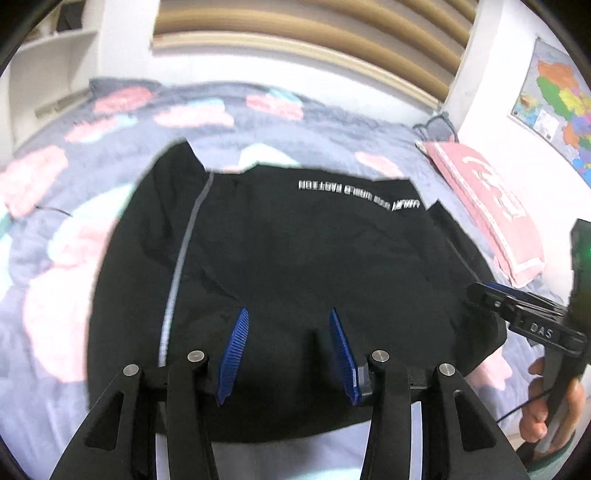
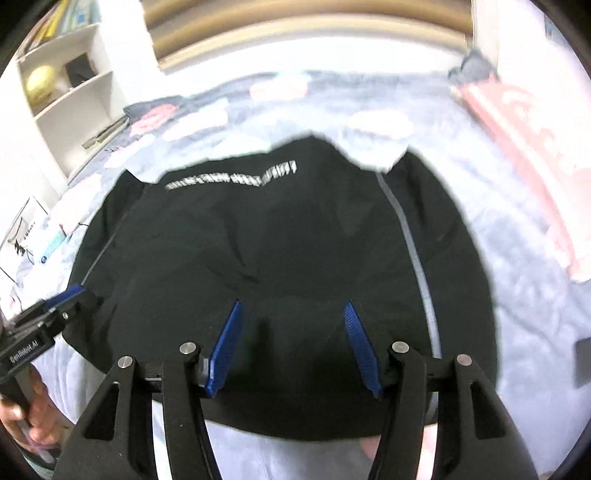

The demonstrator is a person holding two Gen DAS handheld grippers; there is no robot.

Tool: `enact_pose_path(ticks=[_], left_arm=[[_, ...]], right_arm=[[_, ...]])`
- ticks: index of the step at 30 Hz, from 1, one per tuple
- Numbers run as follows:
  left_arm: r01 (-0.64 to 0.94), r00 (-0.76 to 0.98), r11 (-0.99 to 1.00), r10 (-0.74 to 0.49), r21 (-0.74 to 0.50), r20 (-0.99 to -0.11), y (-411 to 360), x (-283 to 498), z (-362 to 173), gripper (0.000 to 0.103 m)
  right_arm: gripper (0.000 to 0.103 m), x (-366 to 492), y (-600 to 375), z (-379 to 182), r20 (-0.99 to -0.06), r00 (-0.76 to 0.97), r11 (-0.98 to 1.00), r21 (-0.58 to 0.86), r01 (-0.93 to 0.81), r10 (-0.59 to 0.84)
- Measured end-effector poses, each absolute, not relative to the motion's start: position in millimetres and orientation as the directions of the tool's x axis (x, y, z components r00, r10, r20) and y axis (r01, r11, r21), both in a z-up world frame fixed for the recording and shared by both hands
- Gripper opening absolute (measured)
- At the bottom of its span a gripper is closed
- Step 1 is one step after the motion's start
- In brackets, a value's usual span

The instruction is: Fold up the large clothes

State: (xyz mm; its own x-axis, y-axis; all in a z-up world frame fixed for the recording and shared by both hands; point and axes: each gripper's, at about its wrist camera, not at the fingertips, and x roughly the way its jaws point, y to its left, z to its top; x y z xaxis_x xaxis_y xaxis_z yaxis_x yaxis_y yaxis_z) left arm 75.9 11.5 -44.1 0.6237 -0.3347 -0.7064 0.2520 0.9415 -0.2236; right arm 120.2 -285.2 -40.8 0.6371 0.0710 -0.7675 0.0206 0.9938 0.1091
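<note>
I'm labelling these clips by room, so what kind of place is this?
Most likely a bedroom. The black garment lies on a bed with a floral quilt, a slatted headboard stands behind it, and a pink pillow lies beside it.

bed: floral quilt (image 1: pixel 122 122) | shelves (image 2: pixel 70 88) white | wall map (image 1: pixel 557 114) | slatted headboard (image 1: pixel 295 33)
</note>
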Motion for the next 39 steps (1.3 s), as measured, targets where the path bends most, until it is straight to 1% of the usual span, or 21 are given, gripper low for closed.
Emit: enact_pose_path(ticks=[2,9,11,15,16,17,18,19,20,21,22,24,29,31,33,36,39], left_arm=[[0.242,0.657,0.952,-0.303,-0.188,-0.69,14,63,-27,0.047],[0.231,0.775,0.963,-0.269,-0.139,-0.572,22,18,38,0.048],[0.237,0.795,0.963,-0.267,-0.126,-0.545,22,8,52,0.048],[0.239,0.822,0.966,-0.256,-0.1,-0.508,15,-6,70,0.048],[0.243,0.826,0.965,-0.258,-0.098,-0.5,13,-10,73,0.049],[0.244,0.831,0.965,-0.257,-0.093,-0.493,11,-13,76,0.054],[0.243,0.837,0.966,-0.254,-0.086,-0.484,9,-16,79,0.061],[0.243,0.843,0.967,-0.252,-0.081,-0.476,8,-20,81,0.062],[0.247,0.849,0.967,-0.248,-0.066,-0.467,7,-23,83,0.062],[0.249,0.853,0.967,-0.244,-0.052,-0.462,5,-26,85,0.062],[0.247,0.857,0.968,-0.237,-0.038,-0.458,3,-28,86,0.062],[0.25,0.861,0.968,-0.236,-0.028,-0.45,1,-32,90,0.062],[0.229,0.861,0.973,-0.209,-0.013,-0.464,-2,-30,87,0.063],[0.212,0.856,0.977,-0.189,-0.007,-0.482,-3,-28,83,0.065],[0.203,0.843,0.979,-0.181,-0.011,-0.507,-3,-22,77,0.071],[0.184,0.825,0.983,-0.161,-0.014,-0.542,-2,-16,66,0.072],[0.169,0.816,0.986,-0.143,-0.004,-0.56,-1,-12,57,0.072]], right_arm=[[0.062,105,-278,-20,-0.733,0.676,0.995,0.099,0.006,0.069],[0.073,59,-272,38,-0.628,0.776,0.993,0.118,0.018,0.061],[0.073,50,-271,49,-0.611,0.789,0.992,0.126,0.028,0.055],[0.073,30,-264,66,-0.585,0.811,0.994,0.078,0.072,-0.012],[0.073,25,-262,70,-0.581,0.814,0.995,0.064,0.078,-0.027],[0.074,22,-260,72,-0.577,0.816,0.995,0.052,0.081,-0.036],[0.074,20,-257,74,-0.57,0.82,0.996,0.035,0.086,-0.051],[0.074,19,-255,74,-0.563,0.824,0.996,0.019,0.091,-0.064],[0.078,17,-251,75,-0.552,0.83,0.995,-0.005,0.098,-0.085],[0.085,15,-250,76,-0.544,0.833,0.994,-0.02,0.103,-0.097],[0.087,13,-247,77,-0.538,0.836,0.994,-0.031,0.109,-0.108],[0.087,12,-245,76,-0.533,0.838,0.992,-0.047,0.113,-0.121],[0.087,15,-243,70,-0.544,0.832,0.994,-0.052,0.095,-0.108],[0.087,17,-243,67,-0.552,0.828,0.995,-0.043,0.089,-0.098],[0.087,19,-243,63,-0.563,0.821,0.995,-0.037,0.088,-0.094],[0.087,25,-245,54,-0.581,0.808,0.995,-0.033,0.091,-0.093],[0.087,30,-246,46,-0.599,0.796,0.995,-0.026,0.092,-0.089]])
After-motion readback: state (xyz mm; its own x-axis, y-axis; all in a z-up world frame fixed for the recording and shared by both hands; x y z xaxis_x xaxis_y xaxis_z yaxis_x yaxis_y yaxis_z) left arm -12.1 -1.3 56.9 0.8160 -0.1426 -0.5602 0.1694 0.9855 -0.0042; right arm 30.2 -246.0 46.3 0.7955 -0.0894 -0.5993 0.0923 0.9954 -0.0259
